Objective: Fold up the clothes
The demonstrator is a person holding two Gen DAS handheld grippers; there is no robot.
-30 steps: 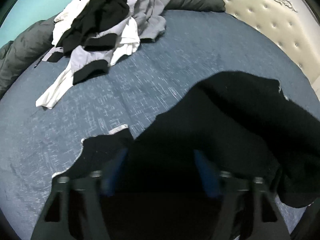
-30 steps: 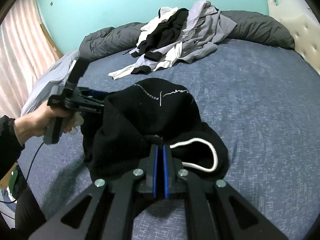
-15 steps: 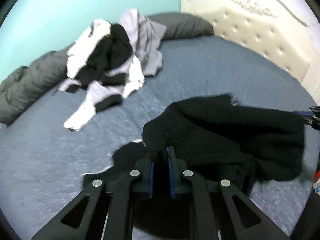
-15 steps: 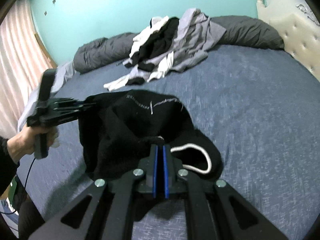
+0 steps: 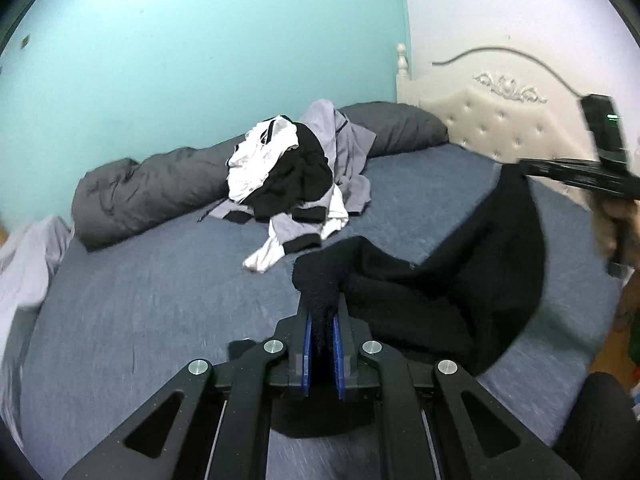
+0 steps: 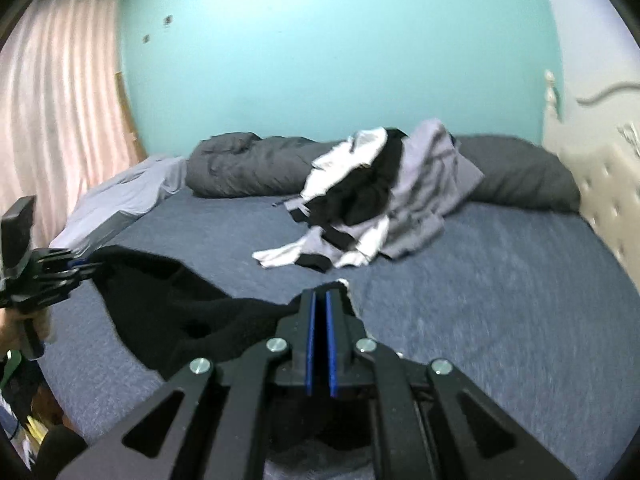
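— What's the bed like?
— A blue sheet (image 5: 140, 300) covers it, wide and mostly flat. A dark grey duvet (image 5: 152, 196) lies rolled along the far edge, against the wall.
— And the wall?
— The teal wall (image 5: 200, 60) runs behind the far side, with a few small dark marks (image 6: 168, 20) high up on it. To the right it meets a white wall (image 5: 480, 8).
— A headboard?
— Yes, on the right: a cream tufted headboard (image 5: 500, 128) with carved trim on top and a turned post (image 5: 401, 56) at its far corner.
— Anything on the left?
— A pink curtain (image 6: 60, 100) hangs in folds, and a pale sheet (image 6: 120, 196) is bunched at the bed's left edge, beside the duvet's end.
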